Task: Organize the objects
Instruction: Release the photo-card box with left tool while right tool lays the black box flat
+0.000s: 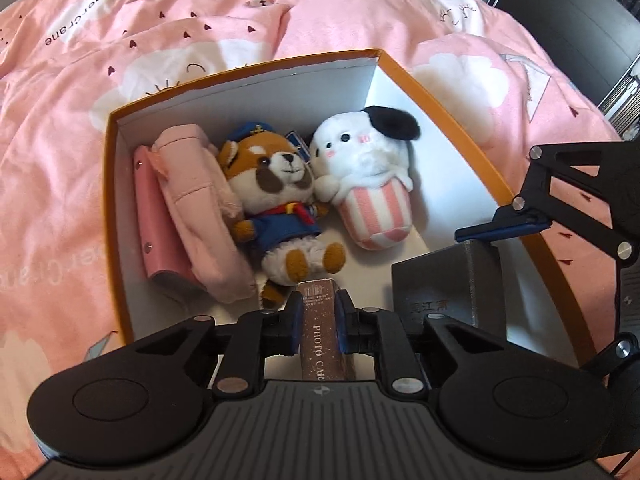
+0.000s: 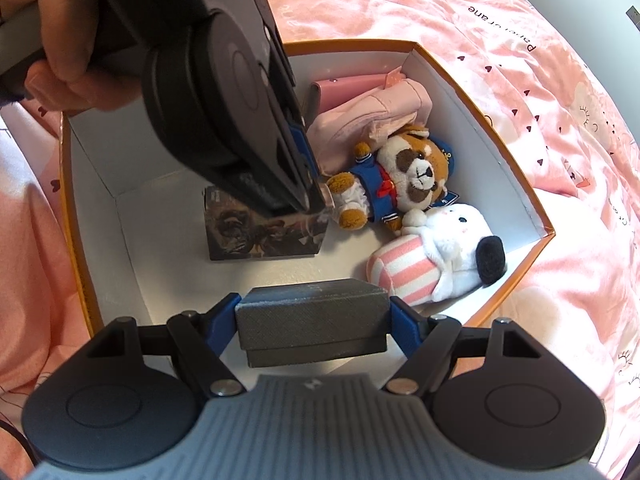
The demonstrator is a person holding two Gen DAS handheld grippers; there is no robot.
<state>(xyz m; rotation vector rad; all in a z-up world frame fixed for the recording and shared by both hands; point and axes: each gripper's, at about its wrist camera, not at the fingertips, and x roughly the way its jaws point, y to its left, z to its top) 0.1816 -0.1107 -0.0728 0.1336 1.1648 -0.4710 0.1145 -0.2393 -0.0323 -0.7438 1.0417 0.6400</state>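
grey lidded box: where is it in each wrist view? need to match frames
Left wrist: the grey lidded box sits at lower right inside the orange-rimmed box, just beyond the left gripper, under one finger of the right gripper.
Right wrist: it is at bottom centre, clamped between the right gripper pads.
Shared landmark: the raccoon plush in blue uniform.

1. Bed w/ rumpled pink cotton duvet (image 1: 168,56), printed w/ white clouds, small dark hearts, paper boats & "Papercrane" lettering; fills most of both views.
2. Dark furniture or panel (image 1: 568,20) beyond bed edge, upper right in left-wrist view; details unclear.
3. Pale grey wall or floor strip (image 2: 608,32) past bed, upper right in right-wrist view.
4. Light: soft, even daylight-like; mild shadows in duvet folds.
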